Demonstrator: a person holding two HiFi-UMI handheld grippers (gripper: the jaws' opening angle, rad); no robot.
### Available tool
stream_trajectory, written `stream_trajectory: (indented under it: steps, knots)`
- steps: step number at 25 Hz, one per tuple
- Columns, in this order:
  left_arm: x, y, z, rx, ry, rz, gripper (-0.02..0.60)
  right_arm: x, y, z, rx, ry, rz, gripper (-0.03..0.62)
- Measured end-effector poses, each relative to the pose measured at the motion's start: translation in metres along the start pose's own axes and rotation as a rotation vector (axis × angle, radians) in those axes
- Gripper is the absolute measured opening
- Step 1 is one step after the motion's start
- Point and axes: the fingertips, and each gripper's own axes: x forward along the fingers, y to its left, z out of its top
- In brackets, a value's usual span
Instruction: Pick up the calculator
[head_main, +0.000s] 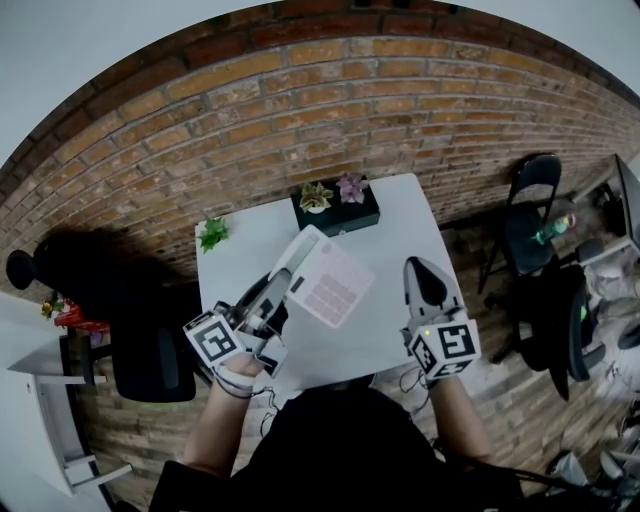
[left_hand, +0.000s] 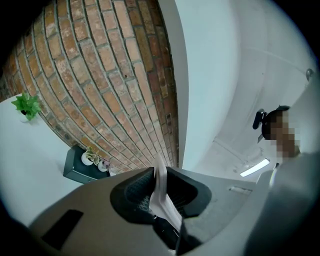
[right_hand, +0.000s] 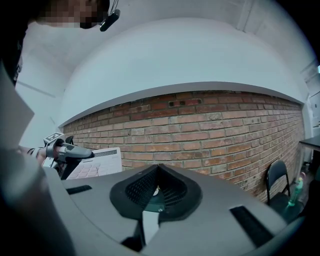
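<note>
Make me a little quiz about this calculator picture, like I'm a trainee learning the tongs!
1. True or false: the left tongs are clamped on the flat white calculator with pinkish keys.
2. Pick one: what do the right tongs hold? A, a pen. B, nothing, they are shut and empty. C, the calculator.
3. Fill the gap: the black planter box stands at the edge of the white table nearest the ___ wall.

Key: 1 true. 2 B. 3 brick.
</note>
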Motion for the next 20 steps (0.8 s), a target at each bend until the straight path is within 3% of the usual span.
stream_trajectory:
  steps: [20]
  knots:
    - [-0.0011,-0.0002,0.0002,0.001,-0.005,0.009,0.061,0.0067,-0.0003,-0.0071,0.022,0.008,0.035,0.003]
